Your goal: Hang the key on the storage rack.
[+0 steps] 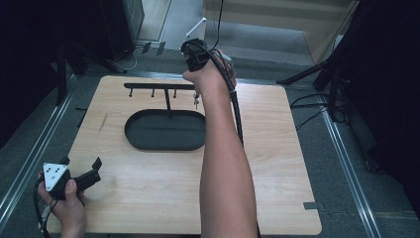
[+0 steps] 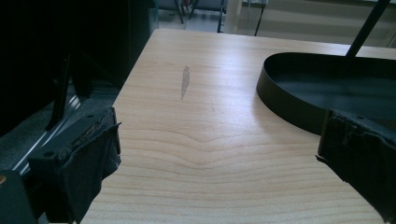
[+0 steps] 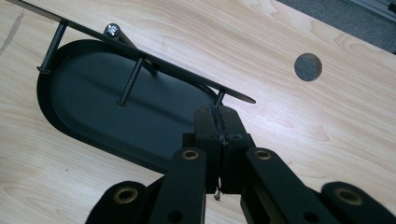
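Right hand-held gripper (image 3: 218, 135) clamped on thin cord with small keys (image 1: 196, 102), held by rack's (image 3: 140, 56) end hook; hanging not done. Left hand-held gripper (image 1: 91, 171) wide, empty, resting on counter (image 1: 267, 163).

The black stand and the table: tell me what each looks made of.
Stand: apparently thin metal with a matte black coat; its tray wall is thin and its hook bar flat and slim, with a bright screw on top. Table: light wood or wood-look laminate, judging by the visible grain; which one is unclear.
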`<action>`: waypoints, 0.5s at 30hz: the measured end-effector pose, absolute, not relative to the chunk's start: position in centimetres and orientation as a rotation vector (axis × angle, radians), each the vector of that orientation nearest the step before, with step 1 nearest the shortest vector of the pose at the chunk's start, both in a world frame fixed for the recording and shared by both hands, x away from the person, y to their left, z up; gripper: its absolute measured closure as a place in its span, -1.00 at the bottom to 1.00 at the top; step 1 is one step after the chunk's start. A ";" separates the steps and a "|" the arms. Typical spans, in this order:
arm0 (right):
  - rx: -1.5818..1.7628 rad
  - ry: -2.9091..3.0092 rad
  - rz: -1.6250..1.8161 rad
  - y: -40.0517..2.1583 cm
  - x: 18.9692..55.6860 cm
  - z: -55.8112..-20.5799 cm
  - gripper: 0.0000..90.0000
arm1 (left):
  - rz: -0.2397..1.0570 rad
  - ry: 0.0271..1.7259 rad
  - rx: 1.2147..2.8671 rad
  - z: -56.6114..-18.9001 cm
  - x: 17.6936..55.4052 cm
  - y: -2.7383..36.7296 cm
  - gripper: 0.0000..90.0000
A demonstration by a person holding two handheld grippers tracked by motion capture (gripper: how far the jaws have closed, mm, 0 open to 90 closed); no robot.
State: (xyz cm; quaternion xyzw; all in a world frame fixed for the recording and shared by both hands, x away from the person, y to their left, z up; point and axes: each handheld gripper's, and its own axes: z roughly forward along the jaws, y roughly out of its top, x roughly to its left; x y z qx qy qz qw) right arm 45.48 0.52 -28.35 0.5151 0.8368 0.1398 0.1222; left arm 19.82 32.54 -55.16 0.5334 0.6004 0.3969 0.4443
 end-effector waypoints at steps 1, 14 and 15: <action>1.498 2.441 0.405 0.5 45.5 -28.4 0.98 | 0.984 1.487 1.321 -55.2 19.8 32.6 -1.00; 1.549 2.360 0.358 -2.0 45.8 -29.3 0.85 | 0.982 1.487 1.323 -55.2 19.8 32.5 -1.00; 1.553 2.360 0.362 -2.3 45.8 -29.4 0.85 | 0.983 1.487 1.323 -55.2 19.8 32.5 -1.00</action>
